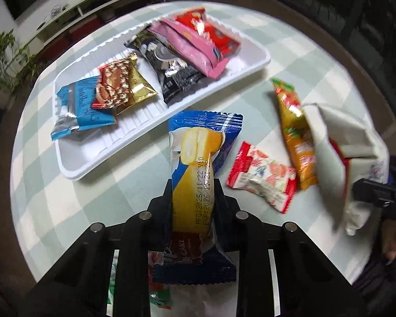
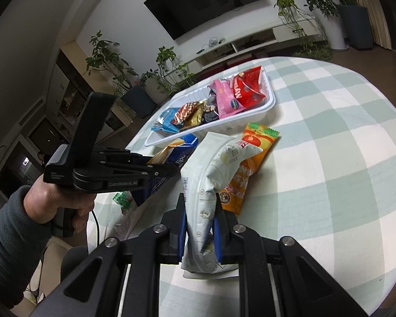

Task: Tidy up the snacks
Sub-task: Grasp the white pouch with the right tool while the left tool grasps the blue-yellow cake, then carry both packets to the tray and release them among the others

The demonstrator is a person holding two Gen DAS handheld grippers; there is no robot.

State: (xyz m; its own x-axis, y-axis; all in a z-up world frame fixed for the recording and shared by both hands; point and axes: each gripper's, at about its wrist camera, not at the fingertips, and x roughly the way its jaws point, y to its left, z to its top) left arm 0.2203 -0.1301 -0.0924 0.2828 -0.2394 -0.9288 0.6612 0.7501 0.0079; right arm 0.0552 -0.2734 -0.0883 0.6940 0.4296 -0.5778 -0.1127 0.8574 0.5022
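Your left tool [image 1: 192,185] is clamped on the blue cake packet [image 1: 198,158], just off the white tray's [image 1: 74,169] near edge. Your right tool [image 2: 199,227] grips the pale snack bag [image 2: 211,174], held above the bench [image 2: 330,158], beside the orange packet [image 2: 250,163] lying flat there.

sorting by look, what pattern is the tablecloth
Pale green and white checks on the tablecloth; clearest in the right wrist view.
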